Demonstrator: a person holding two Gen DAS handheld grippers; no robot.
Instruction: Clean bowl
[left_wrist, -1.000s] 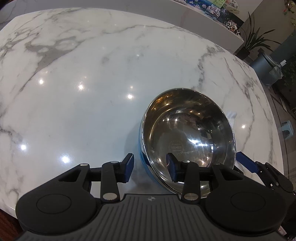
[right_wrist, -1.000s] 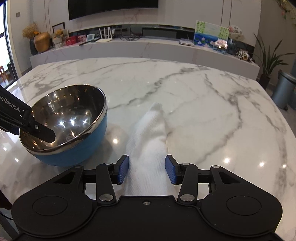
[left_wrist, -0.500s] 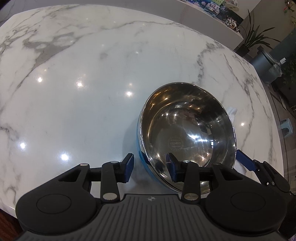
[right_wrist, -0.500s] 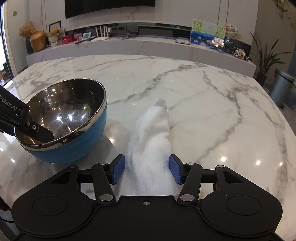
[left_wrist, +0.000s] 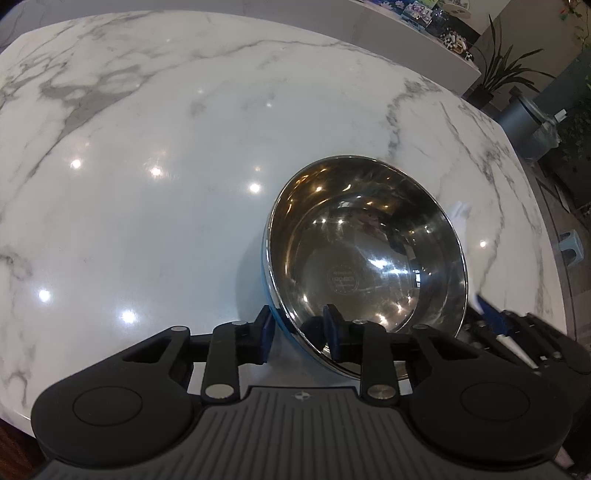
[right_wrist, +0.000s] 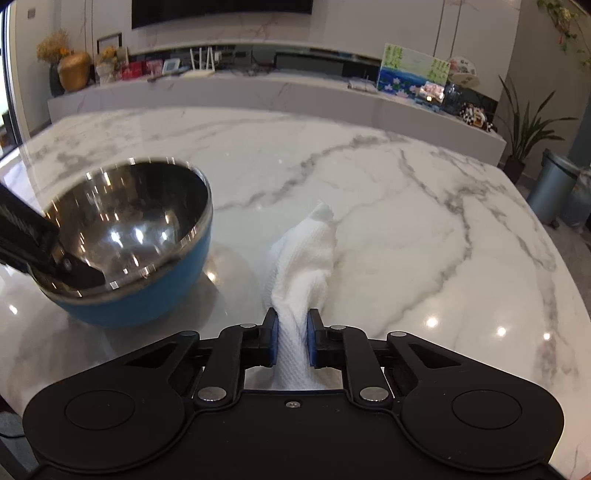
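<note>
Just one bowl (left_wrist: 365, 258), one cloth (right_wrist: 303, 258).

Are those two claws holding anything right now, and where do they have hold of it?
The right claw pinches the white cloth at its near end. The left claw has just closed across the bowl's near rim, one pad inside, one outside.

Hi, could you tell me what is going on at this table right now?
A person is getting ready to clean a bowl on the marble table, with a gripper in each hand. The left gripper has its jaws astride the bowl's near rim, one inside and one outside, and they have just been closing on it. The right gripper has just closed on a white cloth, which now bunches up between its jaws beside the bowl. No wiping has started yet.
</note>
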